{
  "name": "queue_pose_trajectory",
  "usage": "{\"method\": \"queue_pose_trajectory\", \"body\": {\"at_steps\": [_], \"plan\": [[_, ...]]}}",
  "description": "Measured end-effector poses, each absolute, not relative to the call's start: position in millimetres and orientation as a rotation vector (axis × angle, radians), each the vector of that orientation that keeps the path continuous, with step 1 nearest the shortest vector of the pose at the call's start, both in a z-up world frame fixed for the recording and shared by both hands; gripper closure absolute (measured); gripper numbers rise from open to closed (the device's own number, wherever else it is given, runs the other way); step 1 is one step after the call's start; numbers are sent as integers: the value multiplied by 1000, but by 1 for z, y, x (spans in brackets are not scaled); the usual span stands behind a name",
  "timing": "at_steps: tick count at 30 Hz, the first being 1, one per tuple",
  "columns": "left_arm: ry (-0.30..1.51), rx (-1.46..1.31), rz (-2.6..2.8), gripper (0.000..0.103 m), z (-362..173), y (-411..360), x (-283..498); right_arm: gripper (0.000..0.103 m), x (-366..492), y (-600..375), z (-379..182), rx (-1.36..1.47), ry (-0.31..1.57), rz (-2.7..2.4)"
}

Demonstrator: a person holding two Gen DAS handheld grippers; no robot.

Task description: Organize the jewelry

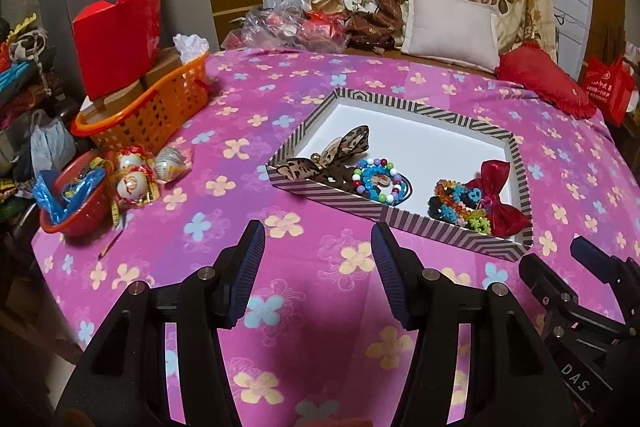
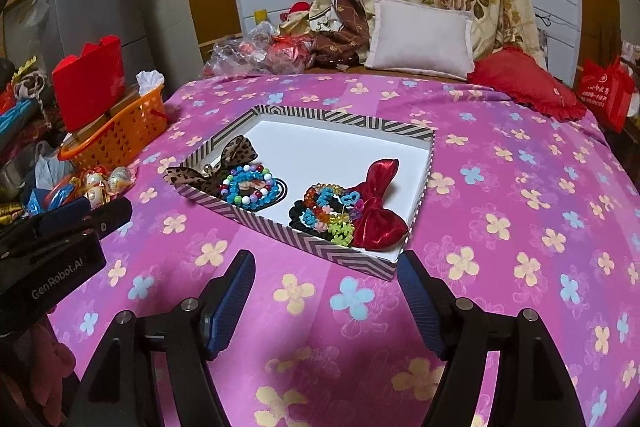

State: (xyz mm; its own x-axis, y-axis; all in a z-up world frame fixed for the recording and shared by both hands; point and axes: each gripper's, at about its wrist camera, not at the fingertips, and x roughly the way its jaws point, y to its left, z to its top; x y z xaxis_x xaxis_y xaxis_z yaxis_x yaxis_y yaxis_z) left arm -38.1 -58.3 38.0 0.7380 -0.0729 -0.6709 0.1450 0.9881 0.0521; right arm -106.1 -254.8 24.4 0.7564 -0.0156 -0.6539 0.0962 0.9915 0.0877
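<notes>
Both tools, left point(image 1: 318, 247) and right point(image 2: 326, 277), are hovering wide open and empty over the floral bedspread point(image 2: 520, 211), so reaching toward twelve o'clock into the striped tray point(image 2: 308, 245) means pinching one beaded bracelet point(image 2: 248, 187) cleanly, avoiding the red bow point(image 2: 376, 207).

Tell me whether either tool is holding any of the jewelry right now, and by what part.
Nothing is held. The left tool and right tool are both open above the bedspread, and the beaded bracelet and red bow lie in the striped box.

"GenRobot.AI" on left hand-held gripper point(image 2: 86, 217); "DAS" on right hand-held gripper point(image 1: 560, 259).
</notes>
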Motion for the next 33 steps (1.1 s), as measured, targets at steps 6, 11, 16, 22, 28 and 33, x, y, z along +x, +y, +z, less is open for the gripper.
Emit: {"method": "queue_pose_trajectory", "body": {"at_steps": [6, 11, 16, 22, 28, 33], "plan": [[719, 101, -117, 48, 42, -56, -46, 31, -110, -250, 28, 108, 704, -59], [706, 106, -113, 48, 45, -57, -50, 26, -114, -248, 31, 102, 694, -60], [705, 106, -113, 48, 45, -56, -52, 25, -115, -245, 33, 96, 691, -57], [703, 107, -111, 48, 46, -57, -52, 25, -116, -243, 34, 89, 689, -54], [703, 109, -111, 48, 45, -57, -53, 25, -115, -241, 32, 86, 696, -52], [707, 106, -110, 48, 45, -56, -54, 25, -114, -239, 30, 85, 701, -50]]}}
